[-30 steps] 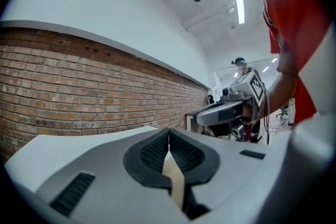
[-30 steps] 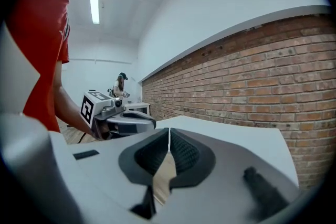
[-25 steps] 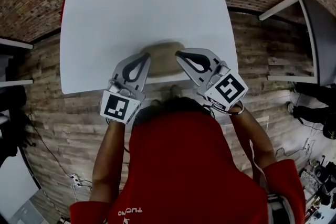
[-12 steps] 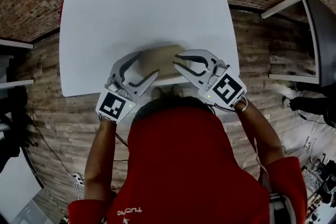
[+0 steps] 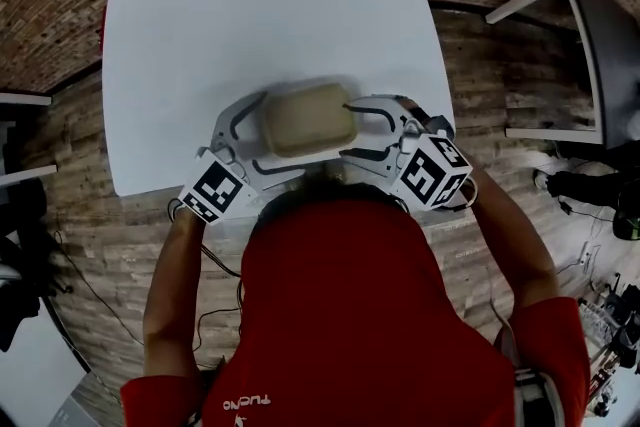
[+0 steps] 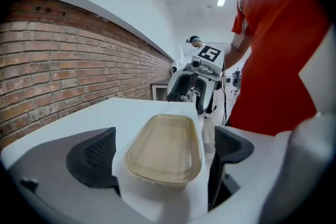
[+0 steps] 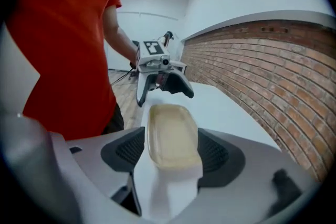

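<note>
Head view: tray (image 5: 305,118) lies lengthwise between left gripper (image 5: 264,139) and right gripper (image 5: 356,127), fingers open around it.

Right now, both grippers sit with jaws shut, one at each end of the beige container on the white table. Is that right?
Not quite: the jaws are open, not shut. The left gripper and right gripper each have their jaws apart around an end of the beige container on the white table, as both gripper views show.

- Container (image 5: 305,118): pale beige, plain.
- Counter (image 5: 250,5): white.
- Left gripper (image 6: 163,139): light grey; fingers (image 6: 92,157) black, ribbed.
- Marker cube (image 5: 212,192): black-and-white squares.
- Wall (image 6: 63,76): red-brown brick.
- Shirt (image 5: 340,315): red.
</note>
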A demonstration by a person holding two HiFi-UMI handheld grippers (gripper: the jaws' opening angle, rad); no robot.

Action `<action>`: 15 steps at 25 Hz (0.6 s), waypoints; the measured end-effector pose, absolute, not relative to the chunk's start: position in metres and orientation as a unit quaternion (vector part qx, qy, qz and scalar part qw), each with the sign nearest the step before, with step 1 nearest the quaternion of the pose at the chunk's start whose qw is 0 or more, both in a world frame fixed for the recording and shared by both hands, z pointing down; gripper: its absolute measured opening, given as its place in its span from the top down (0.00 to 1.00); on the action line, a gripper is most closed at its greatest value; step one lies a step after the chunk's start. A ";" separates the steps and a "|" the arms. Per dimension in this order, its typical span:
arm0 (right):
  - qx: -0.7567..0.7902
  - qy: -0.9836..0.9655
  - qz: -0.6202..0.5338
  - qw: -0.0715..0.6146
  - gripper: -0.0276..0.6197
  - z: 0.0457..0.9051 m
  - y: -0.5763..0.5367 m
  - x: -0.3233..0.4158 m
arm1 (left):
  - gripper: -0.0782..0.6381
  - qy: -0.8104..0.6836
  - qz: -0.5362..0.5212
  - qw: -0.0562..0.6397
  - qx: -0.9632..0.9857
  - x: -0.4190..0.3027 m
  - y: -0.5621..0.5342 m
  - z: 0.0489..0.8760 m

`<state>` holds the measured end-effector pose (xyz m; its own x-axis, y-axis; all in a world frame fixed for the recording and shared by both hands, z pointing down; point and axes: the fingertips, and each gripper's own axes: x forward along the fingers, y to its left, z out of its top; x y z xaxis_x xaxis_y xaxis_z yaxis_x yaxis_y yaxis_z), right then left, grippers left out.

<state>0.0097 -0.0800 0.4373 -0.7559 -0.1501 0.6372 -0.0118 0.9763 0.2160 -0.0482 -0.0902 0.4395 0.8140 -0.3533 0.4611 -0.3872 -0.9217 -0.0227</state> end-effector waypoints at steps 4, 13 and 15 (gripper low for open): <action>0.021 -0.900 -0.166 0.403 0.51 0.459 -0.078 0.019 | 0.09 -0.160 0.280 0.023 0.946 -0.050 -0.090 0.463; -0.006 -0.856 -0.251 0.451 0.51 0.494 -0.079 0.017 | 0.09 -0.117 0.341 -0.020 0.933 -0.050 -0.088 0.493; -0.002 -0.847 -0.272 0.456 0.51 0.500 -0.084 0.015 | 0.09 -0.115 0.346 -0.025 0.931 -0.050 -0.090 0.497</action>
